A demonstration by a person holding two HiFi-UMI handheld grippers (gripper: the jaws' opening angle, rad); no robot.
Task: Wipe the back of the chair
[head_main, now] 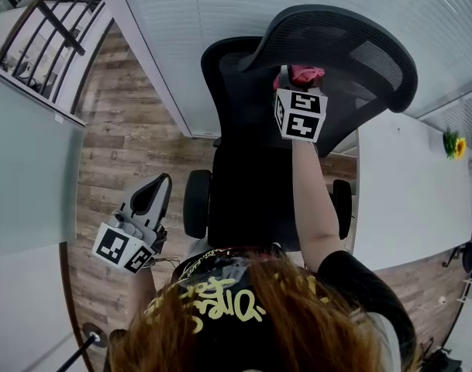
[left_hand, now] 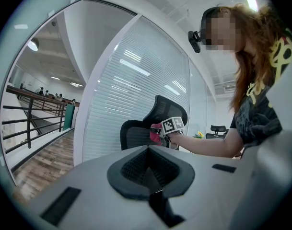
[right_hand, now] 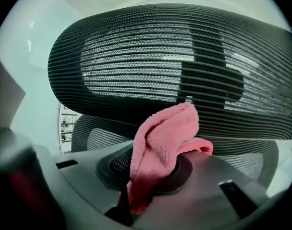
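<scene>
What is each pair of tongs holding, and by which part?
The right tongs grip the pink cloth by its bunched lower end; the left tongs are shut, empty.

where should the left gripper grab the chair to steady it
Probably the armrest nearest the left gripper: a narrow padded bar, open above. Come down from above and close across its width; the mesh back is too broad to pinch.

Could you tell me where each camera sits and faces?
Head view: on the head, looking down at the chair; hair, arms, left gripper, right gripper show.
Left gripper view: low at the side, facing chair and person; shut jaws show.
Right gripper view: facing the headrest closely; jaws clamp the cloth.
Shared: the chair, in all three.
</scene>
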